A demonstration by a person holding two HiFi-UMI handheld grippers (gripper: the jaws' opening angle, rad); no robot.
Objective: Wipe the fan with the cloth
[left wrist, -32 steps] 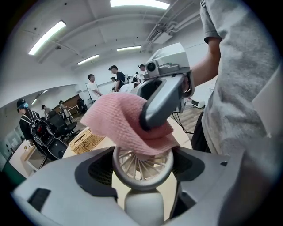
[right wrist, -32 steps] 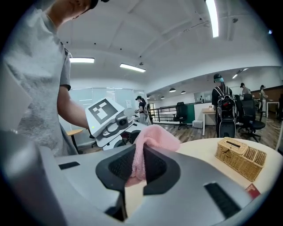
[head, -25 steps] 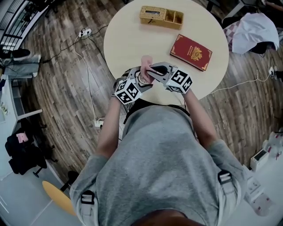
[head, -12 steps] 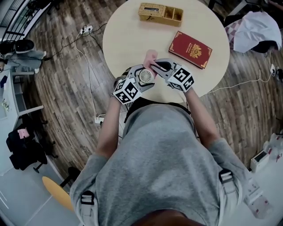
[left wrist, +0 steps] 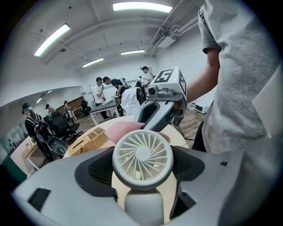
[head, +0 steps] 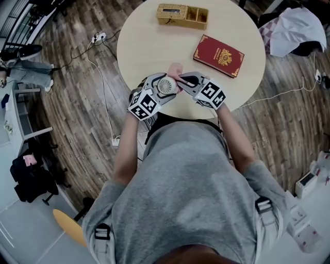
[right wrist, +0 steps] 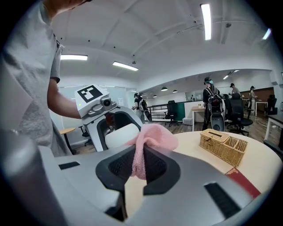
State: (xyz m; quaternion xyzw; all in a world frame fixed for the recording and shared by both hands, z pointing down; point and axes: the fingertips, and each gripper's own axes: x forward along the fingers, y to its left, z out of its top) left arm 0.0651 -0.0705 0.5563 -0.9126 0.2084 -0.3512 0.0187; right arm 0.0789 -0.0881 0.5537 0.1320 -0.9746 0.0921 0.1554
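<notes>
A small white hand fan (left wrist: pixel 142 158) sits clamped between the jaws of my left gripper (left wrist: pixel 142 176), its round grille facing the camera. In the head view the fan (head: pixel 166 85) is over the near table edge, with my left gripper (head: pixel 159 88) around it. My right gripper (right wrist: pixel 138 164) is shut on a pink cloth (right wrist: pixel 150 140), which bunches out above its jaws. The cloth (head: pixel 175 69) lies just behind the fan's head, touching its back rim (left wrist: pixel 126 129). The right gripper (head: pixel 181 80) reaches in from the right. In the right gripper view the fan's white body (right wrist: pixel 120 134) shows behind the cloth.
The round cream table (head: pixel 144 46) carries a wicker box (head: pixel 183 15) at the far side and a red book (head: pixel 219 55) to the right. Cables and a power strip (head: pixel 98 37) lie on the wood floor at left. Clothing is heaped on a chair (head: pixel 294 33) at the back right.
The pink cloth and right gripper have slid off the fan's front toward its far side, so the grille now shows. Both grippers drifted slightly left.
</notes>
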